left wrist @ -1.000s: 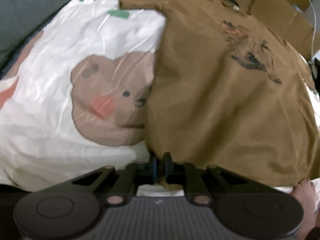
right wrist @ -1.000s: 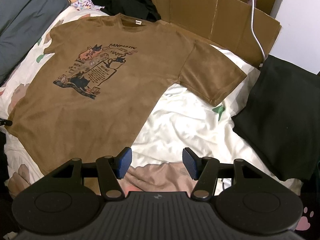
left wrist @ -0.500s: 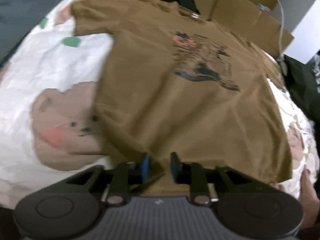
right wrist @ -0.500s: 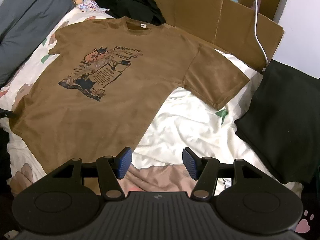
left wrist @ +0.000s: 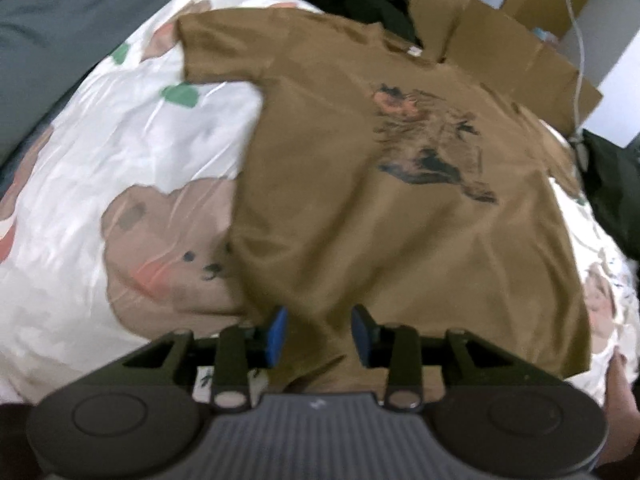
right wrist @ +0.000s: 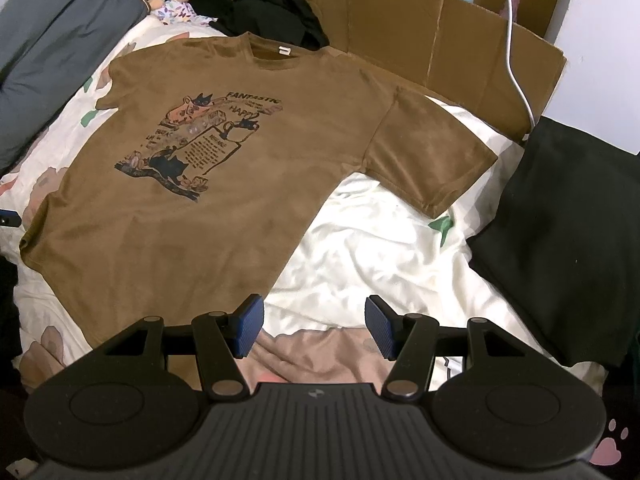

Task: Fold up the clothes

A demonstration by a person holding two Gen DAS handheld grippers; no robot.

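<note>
Covering the bed is a white bear-print sheet (right wrist: 380,248), and spread flat on it, front up, lies the brown printed T-shirt (right wrist: 224,184), both sleeves out. A folded black garment (right wrist: 560,240) sits on the sheet off the shirt's right sleeve, with cardboard (right wrist: 440,32) standing behind. The left gripper (left wrist: 318,334) hovers over the shirt's bottom hem, jaws partly apart, fabric below them but not pinched. The right gripper (right wrist: 314,328) hangs wide apart over bare sheet, holding nothing, just beside the hem's other corner.
</note>
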